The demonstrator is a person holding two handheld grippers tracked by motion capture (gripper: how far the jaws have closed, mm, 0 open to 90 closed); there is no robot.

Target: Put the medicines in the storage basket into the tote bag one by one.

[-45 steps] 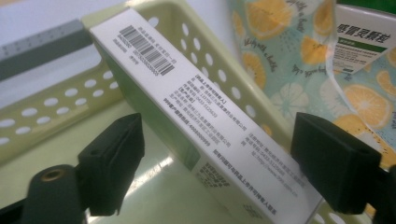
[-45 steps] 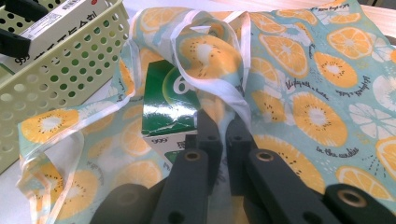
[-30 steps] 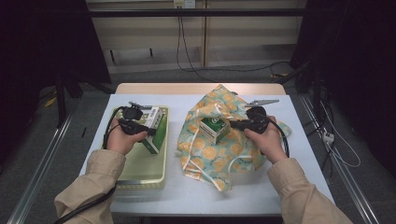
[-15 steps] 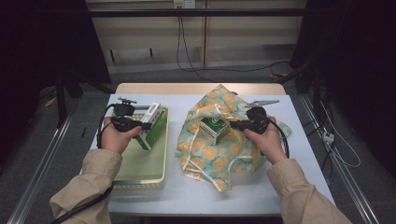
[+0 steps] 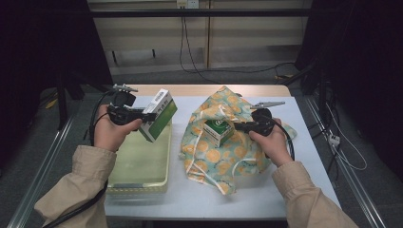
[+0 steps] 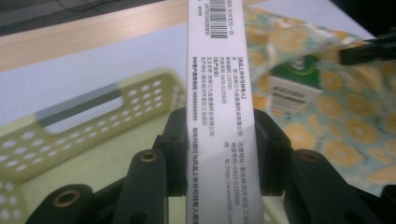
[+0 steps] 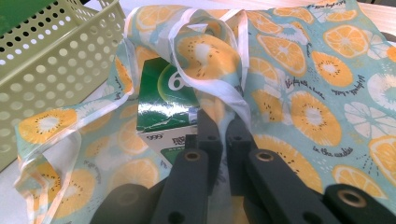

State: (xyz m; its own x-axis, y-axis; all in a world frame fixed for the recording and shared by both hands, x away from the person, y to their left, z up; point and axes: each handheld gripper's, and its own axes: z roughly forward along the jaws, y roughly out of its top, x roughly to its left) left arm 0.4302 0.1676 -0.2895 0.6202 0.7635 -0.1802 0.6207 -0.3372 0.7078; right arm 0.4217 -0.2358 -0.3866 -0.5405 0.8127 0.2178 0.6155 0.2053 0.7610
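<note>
High view: left gripper (image 5: 145, 115) clamps green-white medicine box (image 5: 159, 114), barcode side showing, above the perforated yellow-green basket (image 5: 142, 164). Right gripper (image 5: 237, 127) pinched together on citrus-print bag (image 5: 216, 156) holding second box (image 5: 217, 130), marked "999".

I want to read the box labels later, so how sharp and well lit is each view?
High view: the table is evenly lit, the room around it dark, print too small to read. Left gripper view: the held box is bright and fairly sharp, its barcode legible, the fruit-print bag behind it soft. Right gripper view: the green box shows glare, near jaws blurred.
</note>
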